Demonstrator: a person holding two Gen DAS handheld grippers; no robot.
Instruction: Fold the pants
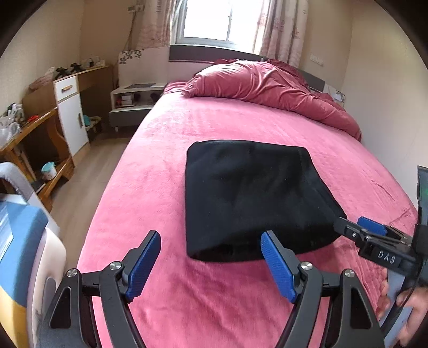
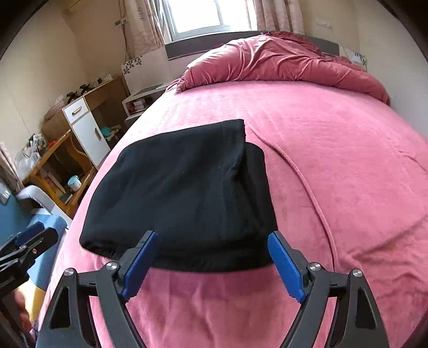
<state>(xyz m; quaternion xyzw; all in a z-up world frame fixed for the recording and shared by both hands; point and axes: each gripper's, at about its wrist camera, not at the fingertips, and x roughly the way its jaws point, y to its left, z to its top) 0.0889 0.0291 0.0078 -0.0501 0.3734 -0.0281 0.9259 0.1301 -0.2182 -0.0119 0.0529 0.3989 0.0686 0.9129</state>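
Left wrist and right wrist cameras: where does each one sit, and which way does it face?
Left wrist view: on the left gripper, facing down the pink bed at the folded black pants; the right gripper and a hand show.
Right wrist view: on the right gripper, facing the same pants; the left gripper shows.
Both share the pants, bed, window.

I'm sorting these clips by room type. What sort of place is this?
A home bedroom, most likely: a bed with a pink cover and a bunched duvet, a bedside cabinet, and a curtained window.
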